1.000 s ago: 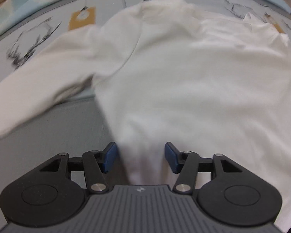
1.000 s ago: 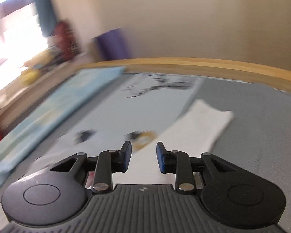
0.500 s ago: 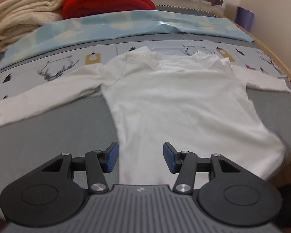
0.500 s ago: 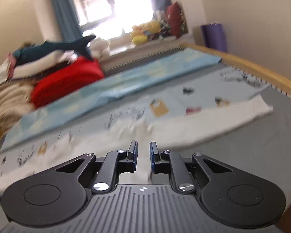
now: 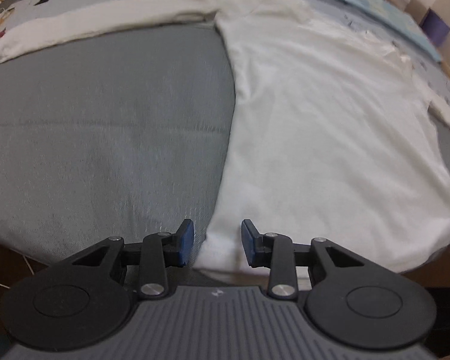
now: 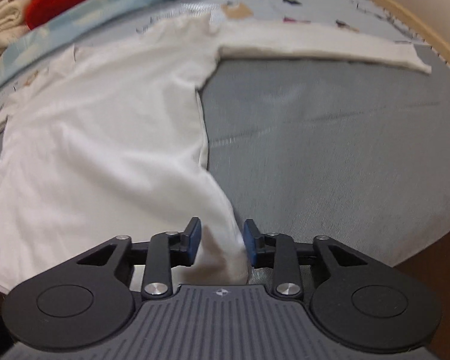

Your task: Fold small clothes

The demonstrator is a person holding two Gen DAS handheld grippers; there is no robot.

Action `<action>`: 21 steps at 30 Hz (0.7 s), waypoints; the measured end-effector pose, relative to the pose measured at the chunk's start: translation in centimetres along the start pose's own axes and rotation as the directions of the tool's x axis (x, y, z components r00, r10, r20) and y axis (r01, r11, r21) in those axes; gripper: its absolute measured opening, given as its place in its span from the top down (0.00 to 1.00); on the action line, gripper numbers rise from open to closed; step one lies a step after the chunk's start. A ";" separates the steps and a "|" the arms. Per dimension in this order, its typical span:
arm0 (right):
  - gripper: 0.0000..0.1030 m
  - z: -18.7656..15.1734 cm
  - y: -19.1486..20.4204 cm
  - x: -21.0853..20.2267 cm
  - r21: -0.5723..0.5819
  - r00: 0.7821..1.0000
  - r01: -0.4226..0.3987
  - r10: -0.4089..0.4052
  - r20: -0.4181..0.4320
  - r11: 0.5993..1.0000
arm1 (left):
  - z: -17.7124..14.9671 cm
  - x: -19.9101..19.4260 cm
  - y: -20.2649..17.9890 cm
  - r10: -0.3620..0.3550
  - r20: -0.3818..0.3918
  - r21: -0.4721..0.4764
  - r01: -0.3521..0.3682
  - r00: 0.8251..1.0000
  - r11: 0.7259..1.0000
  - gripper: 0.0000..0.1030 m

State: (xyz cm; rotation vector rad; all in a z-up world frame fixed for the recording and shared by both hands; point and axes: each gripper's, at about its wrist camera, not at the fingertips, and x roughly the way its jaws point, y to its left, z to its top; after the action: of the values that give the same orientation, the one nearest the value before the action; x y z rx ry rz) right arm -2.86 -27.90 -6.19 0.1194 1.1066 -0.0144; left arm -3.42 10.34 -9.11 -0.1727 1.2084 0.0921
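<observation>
one white shirt [image 5: 315, 114] flat, collar far, hem near.

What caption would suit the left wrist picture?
White long-sleeved shirt spread flat on a grey bed cover, its bottom corner between the left gripper's closing jaws.

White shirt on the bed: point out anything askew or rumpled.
The white shirt lies mostly flat on the grey bedcover, sleeves spread. Its collar area is bunched, and in the right wrist view the hem corner lifts off the bed between the right tool's fingers.
</observation>
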 end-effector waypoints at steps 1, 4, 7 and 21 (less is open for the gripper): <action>0.64 -0.3 -0.1 0.3 0.000 1.000 -0.006 0.006 -0.014 1.000 | -0.3 0.3 0.0 0.013 -0.012 0.014 -0.012 1.000 1.000 0.63; 0.64 -0.7 0.1 0.9 -0.010 0.998 -0.020 0.020 -0.057 1.000 | -0.6 0.7 0.4 0.007 -0.025 0.015 -0.007 1.000 1.000 0.63; 0.67 -1.1 0.5 0.7 -0.049 0.998 -0.015 0.012 -0.063 0.999 | -0.4 0.5 0.5 -0.007 -0.031 -0.011 0.007 0.999 1.000 0.69; 0.94 -1.9 -5.7 -9.8 0.259 0.932 -0.317 0.249 0.263 0.912 | -2.4 -6.2 1.8 -0.144 0.134 -0.016 0.148 0.980 0.989 0.95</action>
State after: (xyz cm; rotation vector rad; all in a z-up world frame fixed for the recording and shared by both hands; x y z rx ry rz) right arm -9.33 -33.87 1.19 0.5391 0.8452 0.0667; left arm -8.13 11.78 -4.30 -0.2736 1.0587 -0.0091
